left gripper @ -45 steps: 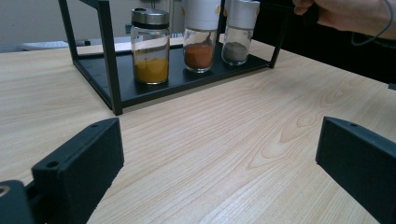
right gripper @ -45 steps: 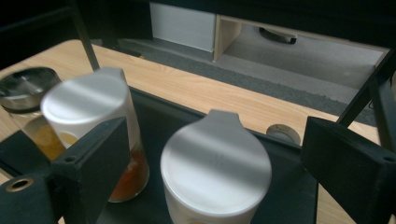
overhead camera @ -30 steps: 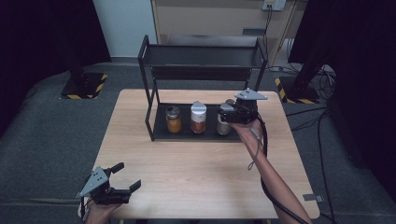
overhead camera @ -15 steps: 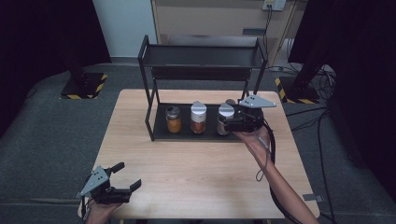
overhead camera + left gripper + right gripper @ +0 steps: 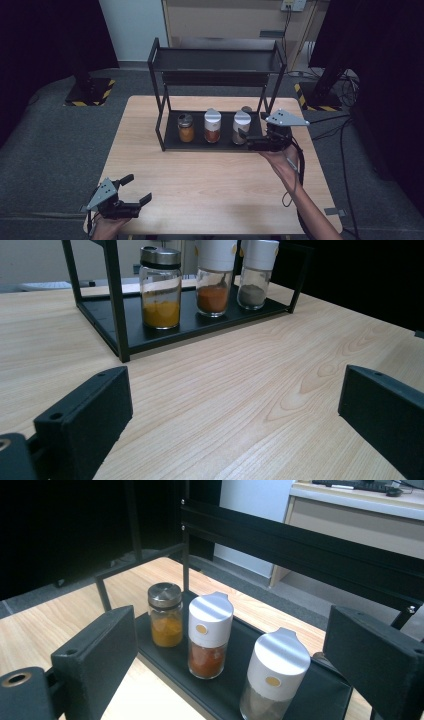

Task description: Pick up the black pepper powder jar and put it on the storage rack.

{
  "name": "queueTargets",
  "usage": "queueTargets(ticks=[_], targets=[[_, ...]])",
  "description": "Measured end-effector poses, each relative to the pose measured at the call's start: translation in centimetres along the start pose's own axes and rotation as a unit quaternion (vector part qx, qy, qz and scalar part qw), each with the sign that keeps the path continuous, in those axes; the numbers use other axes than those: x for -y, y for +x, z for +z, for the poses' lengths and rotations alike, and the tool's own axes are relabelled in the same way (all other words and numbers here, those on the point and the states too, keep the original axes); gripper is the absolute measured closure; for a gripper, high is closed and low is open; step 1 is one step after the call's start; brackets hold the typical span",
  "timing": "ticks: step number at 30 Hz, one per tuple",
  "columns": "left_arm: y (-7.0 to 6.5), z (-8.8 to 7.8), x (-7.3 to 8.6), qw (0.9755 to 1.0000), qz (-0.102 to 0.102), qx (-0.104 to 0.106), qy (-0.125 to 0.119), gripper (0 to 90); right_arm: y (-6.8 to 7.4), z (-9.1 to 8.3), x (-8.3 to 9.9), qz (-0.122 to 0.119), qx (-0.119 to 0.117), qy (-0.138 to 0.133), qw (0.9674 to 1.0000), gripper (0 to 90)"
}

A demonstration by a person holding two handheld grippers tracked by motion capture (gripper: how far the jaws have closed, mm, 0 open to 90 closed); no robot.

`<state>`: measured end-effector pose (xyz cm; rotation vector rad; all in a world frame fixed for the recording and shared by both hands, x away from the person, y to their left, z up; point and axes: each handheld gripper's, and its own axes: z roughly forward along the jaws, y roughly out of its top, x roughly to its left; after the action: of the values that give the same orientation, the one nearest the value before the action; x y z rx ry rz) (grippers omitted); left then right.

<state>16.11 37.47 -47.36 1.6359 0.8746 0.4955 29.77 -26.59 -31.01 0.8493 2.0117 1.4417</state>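
jar (image 5: 242, 127) with white cap stands upright on rack shelf (image 5: 220, 141), right gripper (image 5: 248, 139) jaws apart beside it.

A wooden table (image 5: 210, 195) stands on grey carpet (image 5: 50, 150) beside black curtains (image 5: 45, 35).

Grey spice jar (image 5: 272, 682): base cut by bottom edge in right gripper view. Fourth jar (image 5: 247, 109) behind it in high view, mostly hidden, contents unreadable. White-capped jar tops (image 5: 216, 247) cropped by top edge in left gripper view. Lid markings too small
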Motion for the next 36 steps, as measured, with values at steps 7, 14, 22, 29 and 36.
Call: queueTargets(ticks=[7, 14, 22, 29, 36], targets=[[0.0, -0.1, 0.0, 1.0000, 0.001, 0.001, 0.000, 0.0, 0.4, -1.7, 0.5, -0.001, -0.012, -0.008, 0.9999, 7.4], [-0.1, -0.1, 0.1, 1.0000, 0.000, 0.000, -0.002, 0.0, 0.7, -3.5, 1.5, 0.002, -0.013, -0.015, 0.9998, 7.4], [-0.1, -0.2, 0.0, 1.0000, 0.001, -0.001, -0.002, 0.0, 0.8, -5.8, 3.0, 0.011, -0.011, -0.022, 0.9996, 7.4], [-0.1, -0.2, 0.0, 1.0000, 0.002, -0.003, -0.002, 0.0, 1.0, -8.2, 4.4, 0.016, -0.002, -0.032, 0.9994, 7.4], [-0.2, -0.2, 0.0, 1.0000, 0.002, -0.004, -0.001, 0.0, 1.1, -10.7, 5.5, 0.020, 0.014, -0.038, 0.9990, 7.3]])
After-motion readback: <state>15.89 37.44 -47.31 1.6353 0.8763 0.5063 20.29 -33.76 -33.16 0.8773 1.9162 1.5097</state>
